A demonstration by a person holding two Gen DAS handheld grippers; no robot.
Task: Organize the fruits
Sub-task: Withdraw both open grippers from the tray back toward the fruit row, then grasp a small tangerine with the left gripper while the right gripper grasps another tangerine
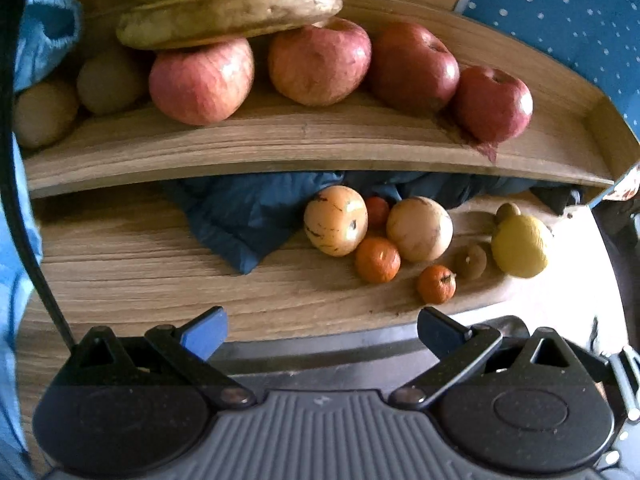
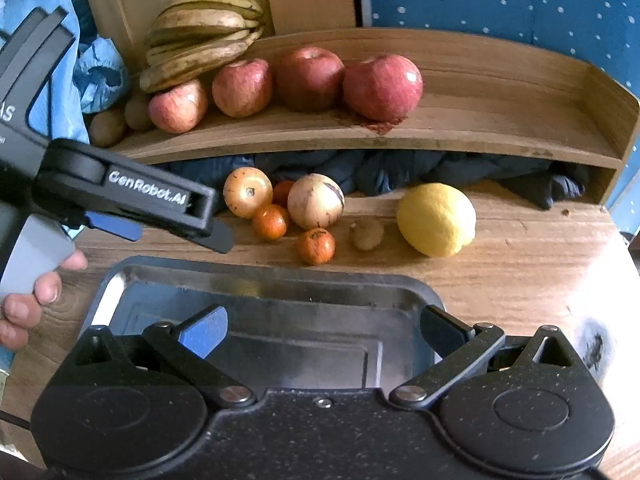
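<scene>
Both spread and empty, left gripper (image 2: 180, 232) sits nearer the striped fruit (image 2: 247, 192) (roundish, no long axis) beyond the tray (image 2: 120, 280) than right gripper (image 2: 320, 332).

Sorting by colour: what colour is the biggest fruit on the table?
Yellow, the lemon; clearest in the right wrist view.

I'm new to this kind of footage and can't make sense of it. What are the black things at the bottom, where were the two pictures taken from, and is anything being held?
No robot here: a person holds a pair of hand tongs in each hand, each with a camera looking along its fingers. One picture looks out from the left tongs, the other from the right tongs, which also sees a hand gripping the left pair. Both stand open, holding nothing. On the wooden table lie a metal tray, a lemon, small oranges and pale round fruits. The shelf holds apples and bananas.
</scene>
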